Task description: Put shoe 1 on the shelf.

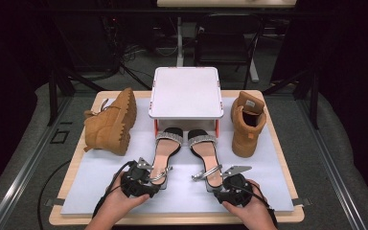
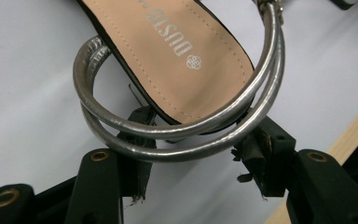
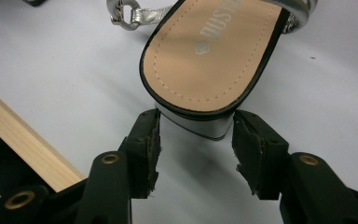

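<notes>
Two black sandals with tan insoles and silver straps lie side by side in mid-table, toes toward the stand. My left gripper [image 1: 149, 178] is at the heel of the left sandal [image 1: 165, 149]. In the left gripper view the left sandal's heel [image 2: 186, 70] and its silver ankle strap [image 2: 177, 135] sit between the open jaws, whose pads [image 2: 137, 170] stand close on either side. My right gripper [image 1: 219, 181] is at the heel of the right sandal [image 1: 206, 155]. In the right gripper view the right sandal's heel [image 3: 205, 70] lies between open jaws, the pads [image 3: 149, 140] almost touching it.
A white raised stand [image 1: 186, 93] is at the back, over the sandals' toes. A tan boot [image 1: 111, 122] lies on its side at the left and another tan boot [image 1: 247, 123] stands upright at the right. The wooden table edge [image 1: 172, 219] runs just behind my hands.
</notes>
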Motion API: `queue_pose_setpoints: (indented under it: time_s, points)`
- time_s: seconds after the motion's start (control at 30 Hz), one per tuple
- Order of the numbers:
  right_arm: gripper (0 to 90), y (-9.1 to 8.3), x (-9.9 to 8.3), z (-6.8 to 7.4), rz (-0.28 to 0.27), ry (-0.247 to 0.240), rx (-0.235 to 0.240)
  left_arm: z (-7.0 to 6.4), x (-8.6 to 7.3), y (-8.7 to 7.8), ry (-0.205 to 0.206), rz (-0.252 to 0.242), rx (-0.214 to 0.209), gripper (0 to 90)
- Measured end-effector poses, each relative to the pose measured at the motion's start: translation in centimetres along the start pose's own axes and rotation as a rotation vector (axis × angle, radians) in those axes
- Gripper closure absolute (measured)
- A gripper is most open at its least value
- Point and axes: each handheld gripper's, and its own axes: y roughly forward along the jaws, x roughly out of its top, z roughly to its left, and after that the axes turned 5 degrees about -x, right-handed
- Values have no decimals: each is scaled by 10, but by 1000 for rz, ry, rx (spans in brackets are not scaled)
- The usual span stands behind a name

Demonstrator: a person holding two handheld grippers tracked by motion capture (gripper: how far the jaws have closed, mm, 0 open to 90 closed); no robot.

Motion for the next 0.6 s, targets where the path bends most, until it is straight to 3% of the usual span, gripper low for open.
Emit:
queue_pose_setpoints:
  time_s: [0.13, 0.23, 0.6]
  points:
    - [468, 4, 1, 3, -4, 3, -27, -4, 0, 7, 1, -9, 48, 438]
    - [454, 8, 1, 4, -16, 12, -34, -5, -2, 11, 0, -13, 60, 429]
    - [448, 10, 1, 5, -20, 65, -9, -8, -1, 13, 1, -16, 66, 424]
